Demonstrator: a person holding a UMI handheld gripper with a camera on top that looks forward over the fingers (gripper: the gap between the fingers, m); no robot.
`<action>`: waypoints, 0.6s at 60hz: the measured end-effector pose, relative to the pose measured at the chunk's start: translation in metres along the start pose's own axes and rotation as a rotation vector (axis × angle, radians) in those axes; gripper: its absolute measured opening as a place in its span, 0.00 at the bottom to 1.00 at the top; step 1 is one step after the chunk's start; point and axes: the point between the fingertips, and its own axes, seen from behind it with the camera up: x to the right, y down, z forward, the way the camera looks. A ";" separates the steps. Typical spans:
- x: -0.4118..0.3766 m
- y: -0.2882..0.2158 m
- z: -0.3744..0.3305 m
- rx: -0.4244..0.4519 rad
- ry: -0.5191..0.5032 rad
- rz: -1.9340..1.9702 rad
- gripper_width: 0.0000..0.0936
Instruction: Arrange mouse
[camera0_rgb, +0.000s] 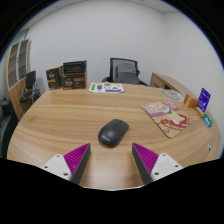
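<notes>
A dark grey computer mouse lies on the wooden table, just ahead of my fingers and roughly centred between their lines. My gripper is open and empty, its magenta pads spread wide apart, with bare table between them. The mouse is a short way beyond the fingertips and nothing touches it.
A red-and-cream printed sheet lies to the right of the mouse. A blue-and-white flat item lies at the far side. Boxes stand at the far left, office chairs behind the table, a purple box at the far right.
</notes>
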 end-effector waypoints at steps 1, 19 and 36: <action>0.000 0.000 0.004 -0.002 0.001 0.000 0.93; -0.011 -0.015 0.047 0.000 -0.035 -0.001 0.91; -0.022 -0.035 0.074 -0.013 -0.067 0.009 0.92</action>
